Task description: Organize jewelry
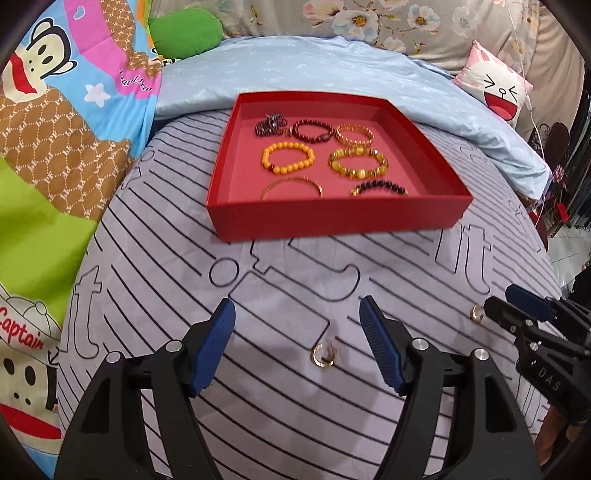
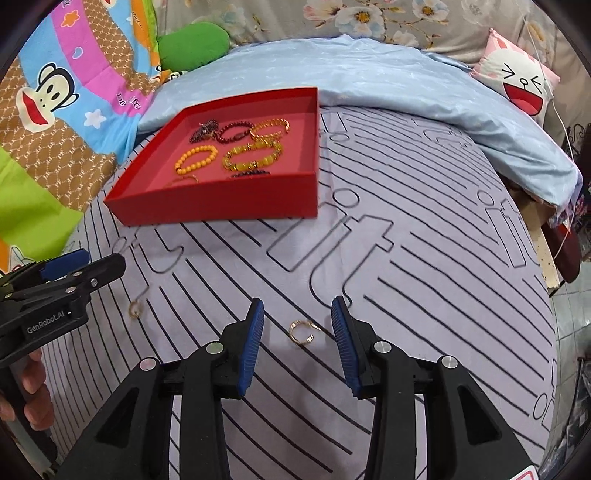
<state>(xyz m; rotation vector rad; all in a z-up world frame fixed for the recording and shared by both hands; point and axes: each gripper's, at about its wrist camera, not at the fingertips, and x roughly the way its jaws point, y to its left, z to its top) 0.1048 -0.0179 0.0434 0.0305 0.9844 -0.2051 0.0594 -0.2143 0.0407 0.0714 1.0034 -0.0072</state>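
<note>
A red tray (image 1: pixel 332 218) (image 2: pixel 221 203) lies on the striped bed sheet and holds several bracelets: orange beads (image 1: pixel 288 158), yellow beads (image 1: pixel 357 162), dark red beads (image 1: pixel 313 130), a gold bangle (image 1: pixel 291 186). My left gripper (image 1: pixel 297 314) is open, with a small gold ring (image 1: pixel 323 355) on the sheet between its fingers. My right gripper (image 2: pixel 297 312) is open, with a second gold ring (image 2: pixel 303 331) on the sheet between its fingers. In the left wrist view that ring (image 1: pixel 477 314) lies at the right gripper's (image 1: pixel 496 301) tips.
A light blue quilt (image 1: pixel 332 74) is bunched behind the tray. Cartoon-print bedding (image 1: pixel 55 129) and a green cushion (image 1: pixel 184 33) lie at the left. A pink-and-white pillow (image 1: pixel 495 88) sits at the right. The bed's edge drops off at the right.
</note>
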